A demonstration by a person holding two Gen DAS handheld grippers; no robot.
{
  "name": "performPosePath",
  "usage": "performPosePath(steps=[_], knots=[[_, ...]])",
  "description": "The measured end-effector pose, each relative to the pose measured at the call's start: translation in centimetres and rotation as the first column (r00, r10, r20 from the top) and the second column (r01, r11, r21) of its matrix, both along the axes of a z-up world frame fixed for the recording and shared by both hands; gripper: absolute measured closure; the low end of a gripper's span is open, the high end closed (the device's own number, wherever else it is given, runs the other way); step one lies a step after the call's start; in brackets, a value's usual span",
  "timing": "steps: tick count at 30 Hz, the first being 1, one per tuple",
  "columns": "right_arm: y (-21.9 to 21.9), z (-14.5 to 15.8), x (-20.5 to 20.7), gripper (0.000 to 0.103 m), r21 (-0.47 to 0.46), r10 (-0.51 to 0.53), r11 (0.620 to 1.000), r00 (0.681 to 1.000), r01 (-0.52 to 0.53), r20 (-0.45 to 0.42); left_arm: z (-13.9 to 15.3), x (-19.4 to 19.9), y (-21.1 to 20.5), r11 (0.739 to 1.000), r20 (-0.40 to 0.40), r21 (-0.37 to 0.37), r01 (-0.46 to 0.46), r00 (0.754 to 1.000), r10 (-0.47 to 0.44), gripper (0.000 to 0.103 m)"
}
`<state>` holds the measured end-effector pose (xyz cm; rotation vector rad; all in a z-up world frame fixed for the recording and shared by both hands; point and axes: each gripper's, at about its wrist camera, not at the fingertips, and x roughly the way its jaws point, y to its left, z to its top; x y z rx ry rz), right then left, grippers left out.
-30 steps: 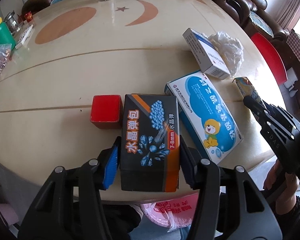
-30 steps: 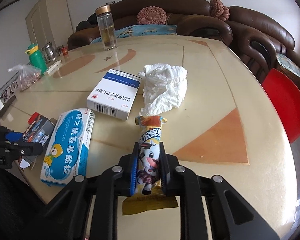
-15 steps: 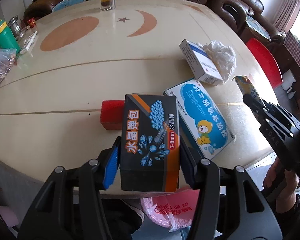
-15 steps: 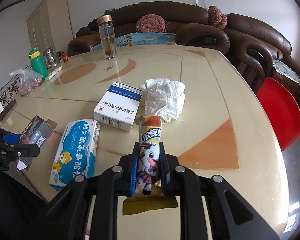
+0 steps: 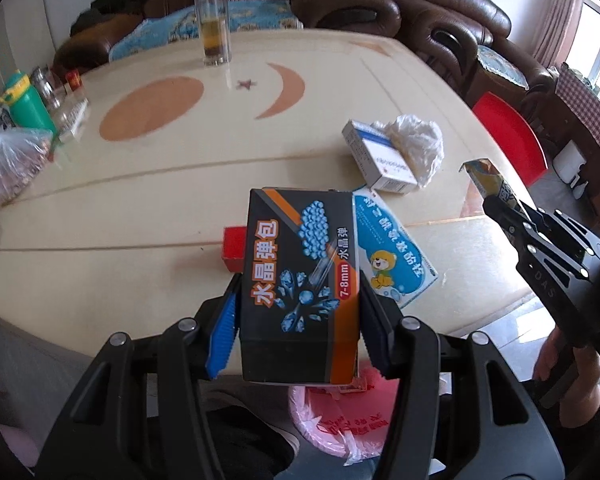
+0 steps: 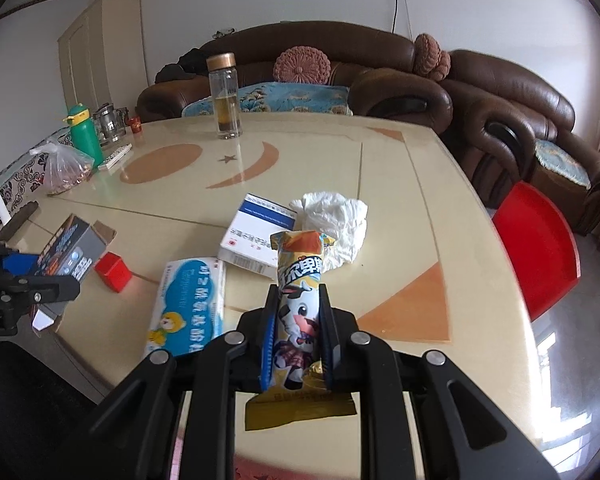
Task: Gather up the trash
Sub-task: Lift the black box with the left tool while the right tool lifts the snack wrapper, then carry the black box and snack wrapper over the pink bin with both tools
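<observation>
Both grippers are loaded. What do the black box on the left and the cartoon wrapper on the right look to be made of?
The black box in the left gripper looks like thin printed cardboard: flat faces, sharp edges, and in the right wrist view an open flap with a plain brown inside. The cartoon wrapper in the right gripper looks like glossy plastic or foil film: crinkled, shiny, gold-tinted ends.

Cream counter (image 6: 384,208) inlaid with orange circle, star and crescent. Near the front edge are laid a red block (image 6: 114,271), a blue-and-white carton (image 6: 188,304), a white medicine box (image 6: 256,236) and a crumpled tissue (image 6: 336,220) touching that box. Farther back a glass bottle (image 6: 225,96) stands upright; at the far left are seen a green bottle (image 6: 85,134) and a knotted plastic bag (image 6: 62,168).
</observation>
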<state>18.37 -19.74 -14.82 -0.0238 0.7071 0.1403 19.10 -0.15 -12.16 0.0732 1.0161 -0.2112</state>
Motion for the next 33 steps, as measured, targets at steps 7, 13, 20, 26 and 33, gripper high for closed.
performPosePath(steps=[7,13,20,26,33], knots=[[1.2,3.0,-3.5,0.085,-0.004,0.001,1.0,1.0,-0.001,0.013,3.0,-2.8,0.5,1.0,0.067,-0.022,0.019,0.998,-0.018,0.05],[2.2,6.0,-7.0,0.085,-0.031,0.0,1.0,0.999,0.001,0.052,5.0,-5.5,0.7,0.999,0.121,-0.027,0.042,0.992,-0.039,0.05],[3.1,8.5,-11.1,0.085,-0.052,0.009,0.999,0.996,-0.004,0.085,6.6,-8.4,0.4,0.997,0.169,-0.024,0.069,0.984,-0.064,0.05],[3.8,9.9,-13.9,0.085,-0.069,0.021,0.998,0.994,-0.013,0.106,7.1,-10.7,-0.1,0.995,0.186,-0.02,0.095,0.978,-0.09,0.05],[4.7,10.9,-16.8,0.085,-0.084,0.035,0.996,0.992,-0.024,0.125,7.8,-13.1,-0.4,0.993,0.209,-0.018,0.12,0.971,-0.114,0.05]])
